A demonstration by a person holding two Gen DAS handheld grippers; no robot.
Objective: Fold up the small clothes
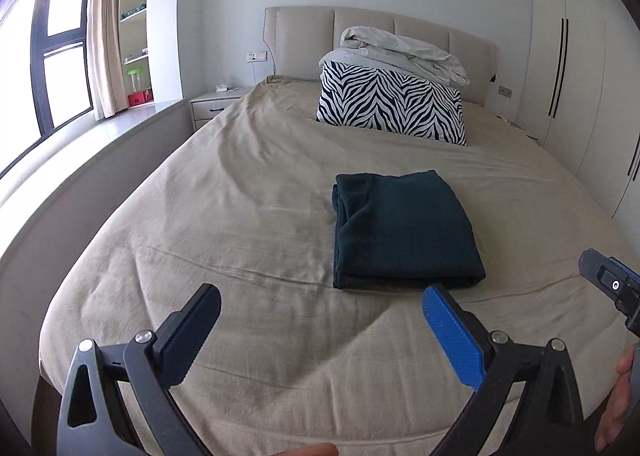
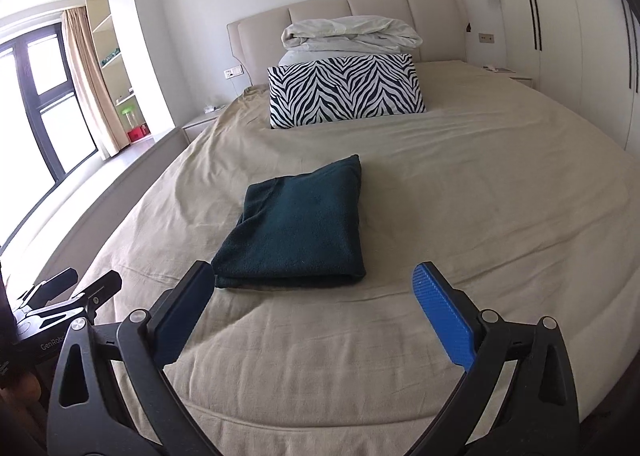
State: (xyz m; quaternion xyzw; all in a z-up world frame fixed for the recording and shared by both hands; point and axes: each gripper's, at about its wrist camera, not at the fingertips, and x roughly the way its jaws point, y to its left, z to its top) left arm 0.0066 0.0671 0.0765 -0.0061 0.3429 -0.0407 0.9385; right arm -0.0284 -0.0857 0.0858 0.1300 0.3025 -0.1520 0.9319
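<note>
- Bed (image 2: 460, 183) fills most of both frames; its tan sheet lies bare on all sides of the garment, giving ample room to move.
- Zebra pillow (image 2: 344, 89) sits upper centre, well apart.
- Dark green folded garment (image 2: 296, 232) lies mid-frame, edges roughly squared; the fold appears complete, so a level withdrawal avoids snagging it.
- Left gripper (image 1: 322, 320) and right gripper (image 2: 314, 296): fingers spread wide, holding nothing.

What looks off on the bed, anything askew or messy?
Little stands out. The dark green folded garment lies in a neat stack on the tan bedsheet, though its left edge shows loose, uneven layers. The white duvet is bunched on top of the zebra pillow by the headboard.
</note>
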